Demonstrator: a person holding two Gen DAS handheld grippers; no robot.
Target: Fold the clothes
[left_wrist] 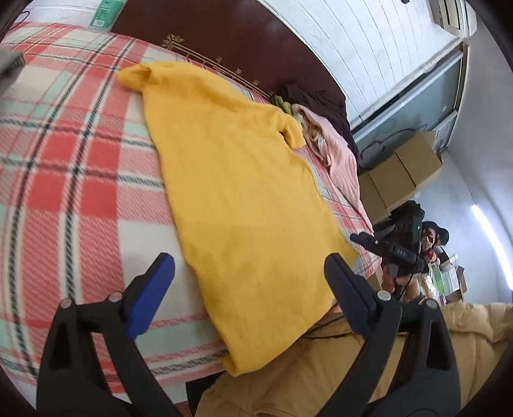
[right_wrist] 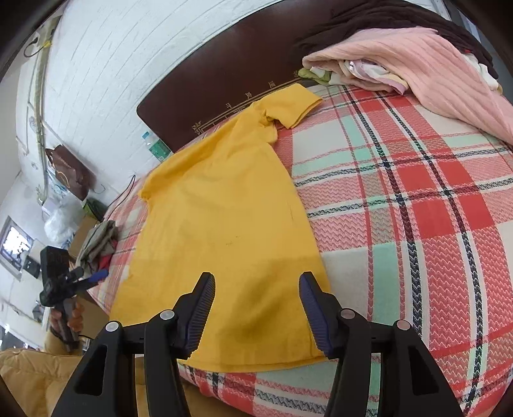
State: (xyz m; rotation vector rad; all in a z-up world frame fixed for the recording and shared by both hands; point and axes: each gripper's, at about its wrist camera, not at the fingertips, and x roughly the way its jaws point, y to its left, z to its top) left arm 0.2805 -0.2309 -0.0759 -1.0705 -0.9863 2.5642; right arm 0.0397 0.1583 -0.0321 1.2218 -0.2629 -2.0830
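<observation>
A yellow T-shirt point(left_wrist: 237, 192) lies spread flat on the plaid bed cover point(left_wrist: 64, 179), collar toward the dark headboard, hem at the near bed edge. It also shows in the right wrist view point(right_wrist: 221, 231). My left gripper point(left_wrist: 250, 266) is open and empty, hovering above the shirt's hem. My right gripper point(right_wrist: 256, 285) is open and empty, hovering above the hem's near right corner. In the left wrist view the right gripper point(left_wrist: 365, 239) shows beyond the shirt's right edge. In the right wrist view the left gripper point(right_wrist: 86, 276) shows off the bed's left side.
A pile of clothes with a pink knit point(right_wrist: 433, 67) and a dark garment point(right_wrist: 384, 19) lies at the bed's far right. The dark headboard point(right_wrist: 231, 83) stands behind. More folded clothes point(right_wrist: 96, 243) lie at the left edge. Cardboard boxes point(left_wrist: 407, 173) stand beside the bed.
</observation>
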